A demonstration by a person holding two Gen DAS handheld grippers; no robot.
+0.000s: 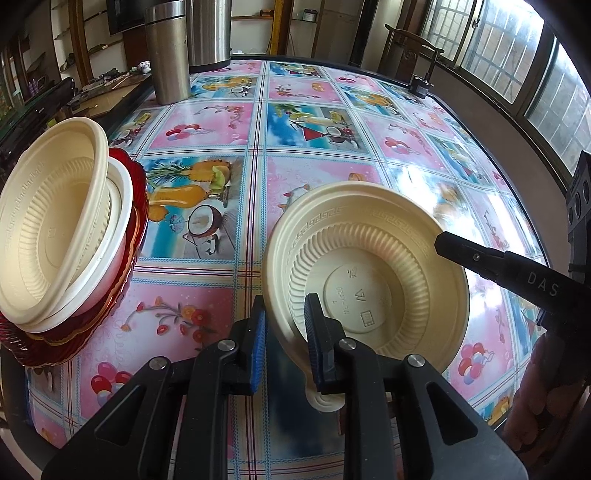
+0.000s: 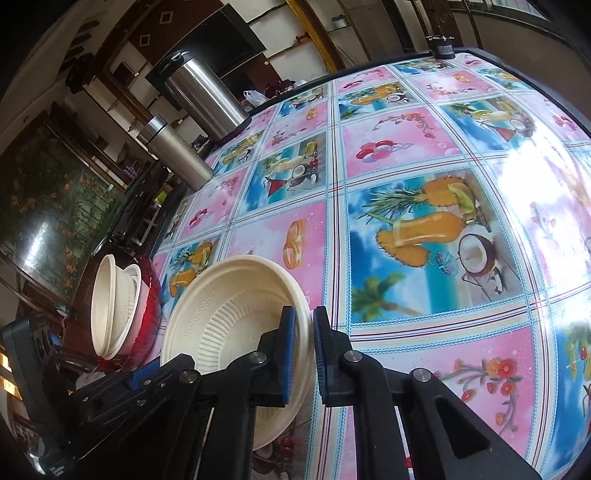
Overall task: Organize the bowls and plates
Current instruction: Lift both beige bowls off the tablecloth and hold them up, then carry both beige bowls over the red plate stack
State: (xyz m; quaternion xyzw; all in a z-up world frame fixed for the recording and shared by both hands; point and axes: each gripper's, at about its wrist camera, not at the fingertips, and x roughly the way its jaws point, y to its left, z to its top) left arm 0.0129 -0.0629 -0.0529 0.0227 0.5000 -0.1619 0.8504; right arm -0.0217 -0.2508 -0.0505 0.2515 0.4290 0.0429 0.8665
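A cream ribbed bowl [image 1: 369, 280] hangs tilted over the table, gripped from both sides. My left gripper [image 1: 286, 301] is shut on its near rim, blue pads on either side of the wall. My right gripper [image 2: 303, 312] is shut on the opposite rim of the same bowl [image 2: 229, 325]; one of its black fingers [image 1: 465, 253] reaches in from the right in the left wrist view. At the table's left edge stands a stack [image 1: 55, 229]: a cream bowl leaning in a white bowl on red plates [image 1: 136, 221]. The right wrist view shows this stack [image 2: 110, 302] too.
Two steel flasks [image 1: 168, 51] [image 1: 208, 33] stand at the far left of the table [image 1: 314, 92], which has a bright picture-tile cloth. A small black clamp [image 1: 419, 85] sits on the far edge. A person's hand [image 1: 546, 387] shows at the lower right. Windows line the right wall.
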